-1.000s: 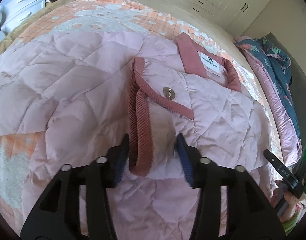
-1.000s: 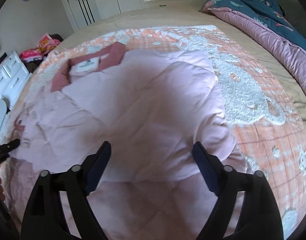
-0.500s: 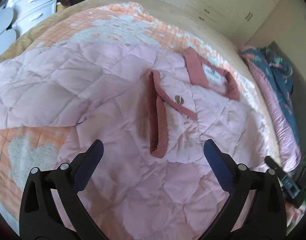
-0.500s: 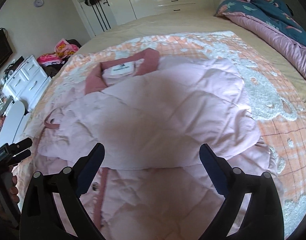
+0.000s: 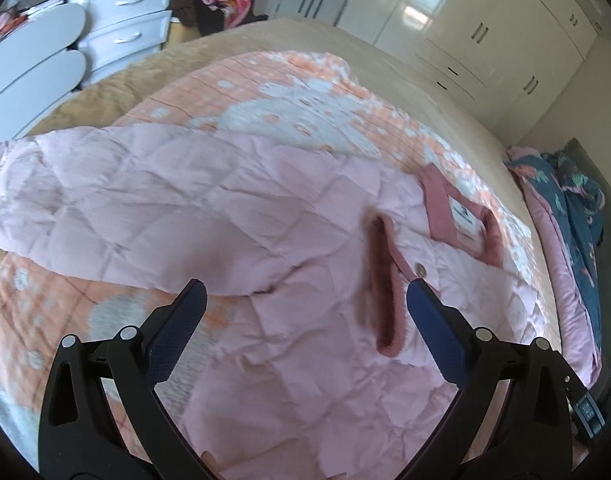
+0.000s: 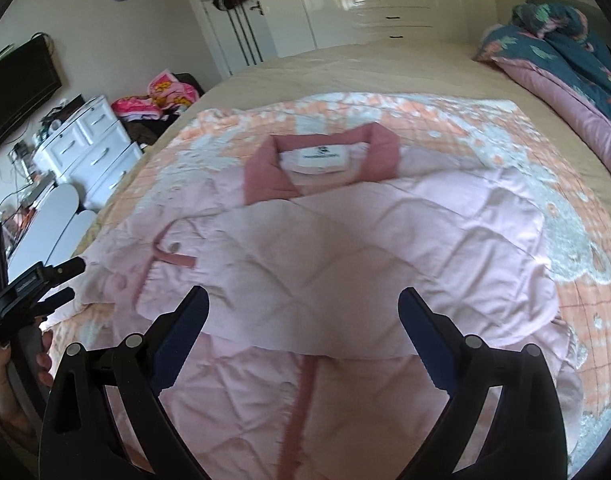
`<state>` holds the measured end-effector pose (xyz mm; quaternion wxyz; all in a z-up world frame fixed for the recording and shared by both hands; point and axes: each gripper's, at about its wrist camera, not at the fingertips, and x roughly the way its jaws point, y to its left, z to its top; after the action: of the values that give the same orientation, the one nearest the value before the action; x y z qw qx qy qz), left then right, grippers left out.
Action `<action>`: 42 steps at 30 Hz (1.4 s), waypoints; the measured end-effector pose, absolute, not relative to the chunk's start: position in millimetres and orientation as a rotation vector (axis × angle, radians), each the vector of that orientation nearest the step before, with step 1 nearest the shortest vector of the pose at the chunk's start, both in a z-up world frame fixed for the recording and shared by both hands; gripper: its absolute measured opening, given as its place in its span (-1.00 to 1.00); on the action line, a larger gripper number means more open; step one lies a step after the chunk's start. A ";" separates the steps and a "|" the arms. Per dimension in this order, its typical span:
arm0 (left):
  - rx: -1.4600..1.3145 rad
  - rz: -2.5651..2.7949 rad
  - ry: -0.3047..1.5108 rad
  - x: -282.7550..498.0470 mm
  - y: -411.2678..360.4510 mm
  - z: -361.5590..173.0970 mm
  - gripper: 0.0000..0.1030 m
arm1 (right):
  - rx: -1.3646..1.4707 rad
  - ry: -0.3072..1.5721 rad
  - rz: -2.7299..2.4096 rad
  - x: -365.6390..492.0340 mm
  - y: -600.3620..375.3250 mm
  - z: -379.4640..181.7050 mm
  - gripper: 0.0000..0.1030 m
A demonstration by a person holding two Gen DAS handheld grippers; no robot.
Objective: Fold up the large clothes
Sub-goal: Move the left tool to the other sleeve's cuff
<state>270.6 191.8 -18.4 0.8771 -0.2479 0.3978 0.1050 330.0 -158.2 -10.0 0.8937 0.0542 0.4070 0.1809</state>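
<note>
A: Nearest items?
B: Left gripper (image 5: 305, 308) and right gripper (image 6: 303, 308), both spread wide, grasping nothing, above the jacket.
A: Beyond?
B: Pink quilted jacket (image 6: 345, 248), flat on orange blanket (image 6: 465, 120); collar (image 6: 325, 160) farthest.

Black claw (image 5: 305, 304) frames, navy textured pads (image 5: 435, 332), silver screws.
</note>
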 end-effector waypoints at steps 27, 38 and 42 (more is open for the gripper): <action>-0.663 0.518 0.728 232.1 303.9 -9.4 0.82 | -0.047 0.799 0.672 317.5 11.8 31.5 0.90; -0.787 0.612 0.729 209.2 352.3 -26.1 0.82 | -0.118 0.796 0.784 309.1 80.7 37.2 0.91; -0.828 0.645 0.730 202.5 364.7 -33.6 0.82 | -0.127 0.810 0.822 308.0 102.0 36.2 0.91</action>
<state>202.5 364.7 -33.6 0.8025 -0.3866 0.3408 0.3008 308.0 102.0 36.2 0.8360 -0.0600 0.3828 0.3885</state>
